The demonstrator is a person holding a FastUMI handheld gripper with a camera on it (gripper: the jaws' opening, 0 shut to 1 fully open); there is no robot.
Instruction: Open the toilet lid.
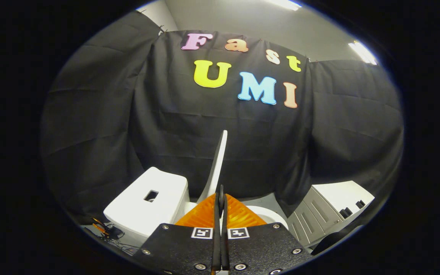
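Observation:
The white toilet lid [217,164] stands raised, almost upright, and I see it edge-on as a thin blade rising just beyond my fingertips and slightly left of them. Its lower end goes behind my left orange finger [199,215]. The white tank [147,202] with a small rectangular hole in its top sits to the left of the lid. Part of the bowl's rim [267,214] shows right of the fingers. My gripper [221,195] is shut, its two black pads pressed together with nothing seen between them.
A white cabinet [332,208] with dark handles stands to the right of the toilet. Some cables and small orange items [105,230] lie on the floor left of the tank. Black cloth walls close in behind.

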